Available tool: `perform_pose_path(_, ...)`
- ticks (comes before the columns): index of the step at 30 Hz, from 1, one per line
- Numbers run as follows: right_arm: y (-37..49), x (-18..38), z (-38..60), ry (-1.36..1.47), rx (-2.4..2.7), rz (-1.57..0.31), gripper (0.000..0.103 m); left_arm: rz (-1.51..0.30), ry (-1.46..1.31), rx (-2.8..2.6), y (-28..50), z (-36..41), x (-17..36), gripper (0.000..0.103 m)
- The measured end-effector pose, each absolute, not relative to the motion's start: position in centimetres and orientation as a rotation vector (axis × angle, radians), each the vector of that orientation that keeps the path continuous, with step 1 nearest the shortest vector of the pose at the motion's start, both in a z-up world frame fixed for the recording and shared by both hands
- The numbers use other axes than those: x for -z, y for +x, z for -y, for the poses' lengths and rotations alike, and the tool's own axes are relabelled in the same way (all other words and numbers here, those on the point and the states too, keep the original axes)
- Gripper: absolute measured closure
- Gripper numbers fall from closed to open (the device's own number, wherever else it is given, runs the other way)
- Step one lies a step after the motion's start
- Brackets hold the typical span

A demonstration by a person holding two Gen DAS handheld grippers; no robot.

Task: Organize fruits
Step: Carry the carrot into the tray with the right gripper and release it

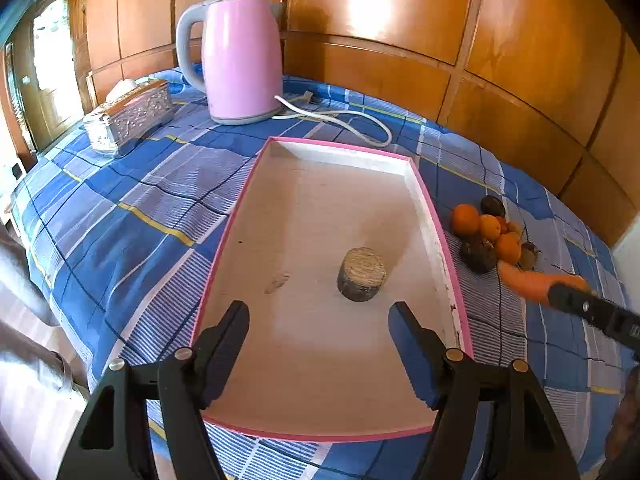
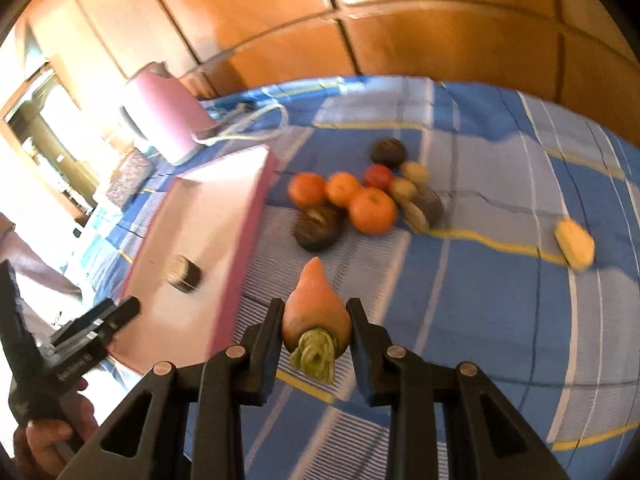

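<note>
My right gripper (image 2: 314, 312) is shut on an orange carrot (image 2: 314, 304) with a green top, held above the blue checked cloth; the same carrot (image 1: 532, 280) shows at the right of the left wrist view. A pile of oranges (image 2: 372, 208), dark round fruits (image 2: 318, 226) and small potatoes (image 2: 404, 188) lies beyond it, just right of the pink-rimmed tray (image 1: 440, 236). My left gripper (image 1: 318, 310) hangs open over the tray's near end with nothing between its fingers. A small grey-brown cylinder (image 1: 362, 274) stands in the tray.
A pink kettle (image 1: 240, 56) with a white cord (image 1: 340, 120) stands behind the tray. A silver embossed box (image 1: 128, 120) sits at the far left. A yellow piece (image 2: 574, 242) lies alone on the cloth at the right. Wooden panels back the table.
</note>
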State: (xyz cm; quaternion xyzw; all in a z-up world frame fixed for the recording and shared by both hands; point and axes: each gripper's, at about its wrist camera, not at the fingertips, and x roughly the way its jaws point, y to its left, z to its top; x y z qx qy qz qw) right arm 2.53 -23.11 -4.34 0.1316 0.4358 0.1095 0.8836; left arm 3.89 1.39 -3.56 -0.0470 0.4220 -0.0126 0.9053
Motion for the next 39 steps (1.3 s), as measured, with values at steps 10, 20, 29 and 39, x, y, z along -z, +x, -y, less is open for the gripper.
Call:
perform_pose_path(10, 6.0, 2.8, 14.0, 0.055, -0.291, -0.854, 0.072, -0.869, -0.117, -0.013, 3.7, -3.2, 3.5, 0.03)
perform_pose_path(20, 5.4, 6.8, 10.0, -0.005, -0.341, -0.96, 0.072, -0.875, -0.138, -0.034, 3.6, -4.4, 3.7, 0.03)
perform_pose_path(29, 4.0, 6.7, 10.7, 0.016, -0.358, -0.949, 0.071, -0.876, -0.144, -0.063, 3.4, -5.0, 3.6, 0.03)
perform_pose_path(39, 2.6, 5.3, 12.0, -0.002, -0.294, -0.856, 0.071, -0.859, -0.133, -0.063, 2.9, -4.6, 2.9, 0.03)
